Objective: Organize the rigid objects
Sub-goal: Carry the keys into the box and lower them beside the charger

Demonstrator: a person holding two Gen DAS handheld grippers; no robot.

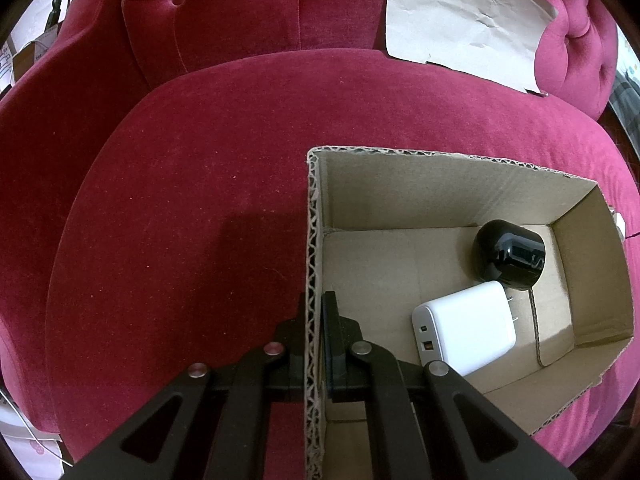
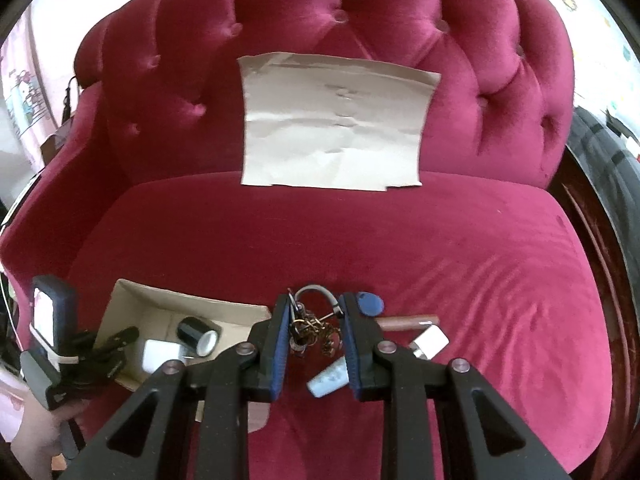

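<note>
**Left claw pinches the box wall; right claw spread over a key bunch**

Nearest the lens in the left wrist view, the left claw (image 1: pixel 315 320) sits at the bottom centre of the frame, clamped on the left wall of the cardboard box (image 1: pixel 314 240), one finger outside the corrugated edge and one inside. Left of it lies only the red velvet sofa seat (image 1: pixel 180 200). Right of the wall, on the box floor, a white charger (image 1: pixel 466 330) lies flat with its prongs pointing toward a black rounded adapter (image 1: pixel 508 254), which sits just beyond it toward the box's far right corner; the two look to be touching. At the upper right of the frame a creased sheet of brown paper (image 1: pixel 464 20) leans against the tufted backrest.

In the right wrist view, the left gripper's body and the hand holding it show at the lower left, with the box (image 2: pixel 180 304) beside it, the white charger (image 2: pixel 158 354) and black adapter (image 2: pixel 196 334) inside. At bottom centre the right claw (image 2: pixel 314 344) stands apart, its blue-padded fingers on either side of a bunch of keys (image 2: pixel 312 328) with a grey loop, lying on the seat. A pale blue cylinder (image 2: pixel 330 380) lies just beside the right finger. Further right are a blue tag (image 2: pixel 370 304), a brown stick-shaped item (image 2: pixel 408 322) and a small white plug (image 2: pixel 430 340).
</note>
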